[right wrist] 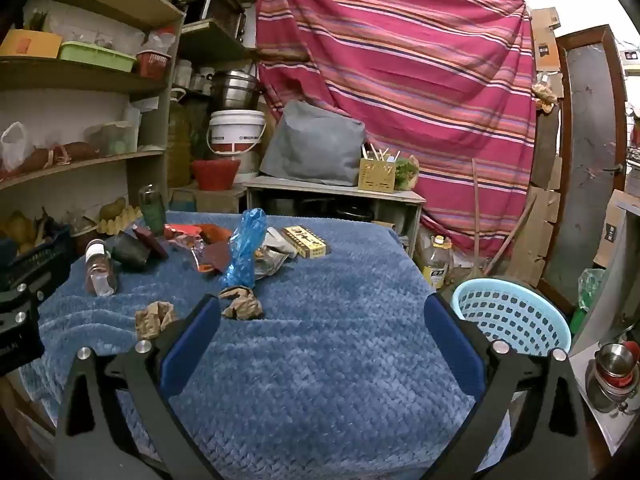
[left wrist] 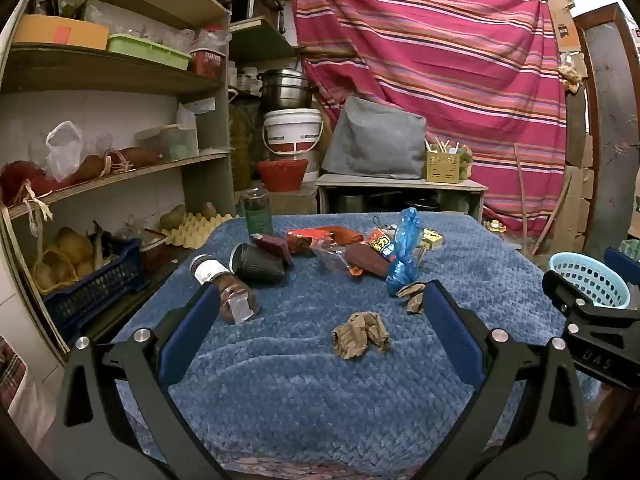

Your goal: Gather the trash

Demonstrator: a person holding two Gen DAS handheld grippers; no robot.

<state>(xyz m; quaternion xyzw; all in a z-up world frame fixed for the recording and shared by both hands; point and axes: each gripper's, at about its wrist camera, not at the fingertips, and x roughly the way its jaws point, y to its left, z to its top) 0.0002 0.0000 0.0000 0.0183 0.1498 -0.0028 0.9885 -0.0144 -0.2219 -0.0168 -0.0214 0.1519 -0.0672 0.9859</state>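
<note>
- Your left gripper (left wrist: 320, 308) stood with its jaws spread wide and nothing between the blue pads, hovering above the blue blanket (left wrist: 304, 396) that covered the table.
- Your right gripper (right wrist: 322, 314) was likewise wide apart and empty, over the right part of the same blanket.
- A crumpled brown paper wad (left wrist: 361, 335) lay on the blanket within the left gripper's span, touching neither pad.
- A second brown paper wad (right wrist: 242, 303) lay just beyond your right gripper's left finger, and the first wad sat to its left.
- Behind that second wad stood a twisted blue plastic bag (right wrist: 245, 250), with red wrappers (left wrist: 320, 238) and a small patterned box (right wrist: 305, 242) near it.
- Towards the left edge, a clear jar (left wrist: 224, 286) lay on its side beside a tipped dark cup (left wrist: 256, 263), and a green-labelled bottle (left wrist: 257, 212) stood upright behind them.
- The light blue perforated basket (right wrist: 512, 316) sat off the table's right edge, just beside your right gripper's right finger.
</note>
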